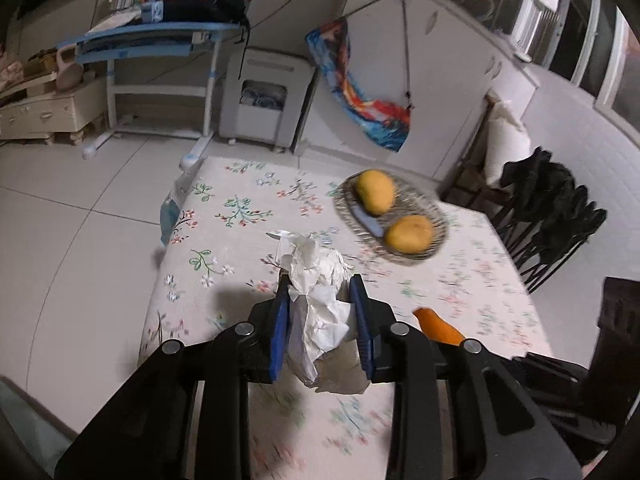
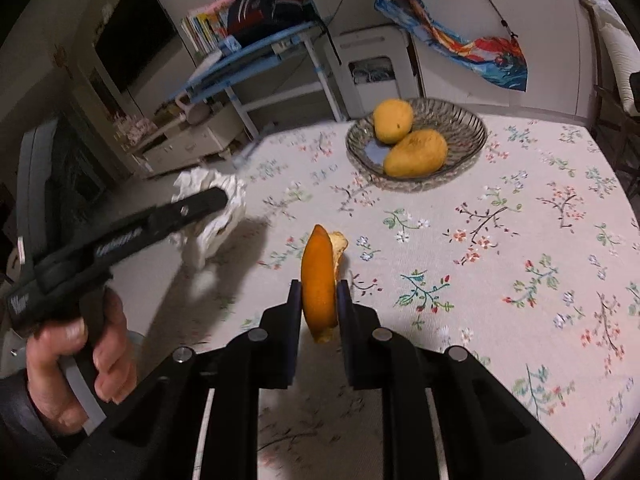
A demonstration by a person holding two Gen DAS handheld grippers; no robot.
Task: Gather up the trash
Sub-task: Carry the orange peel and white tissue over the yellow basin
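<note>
My left gripper is shut on a crumpled white paper wad and holds it above the floral tablecloth. My right gripper is shut on an orange peel, held upright above the table. In the right wrist view the left gripper and its paper wad hang at the table's left edge. The peel's tip also shows in the left wrist view.
A glass dish with two yellow mangoes stands at the back of the table. A blue desk and a grey appliance stand beyond on the tiled floor. A chair with black clothes is at right.
</note>
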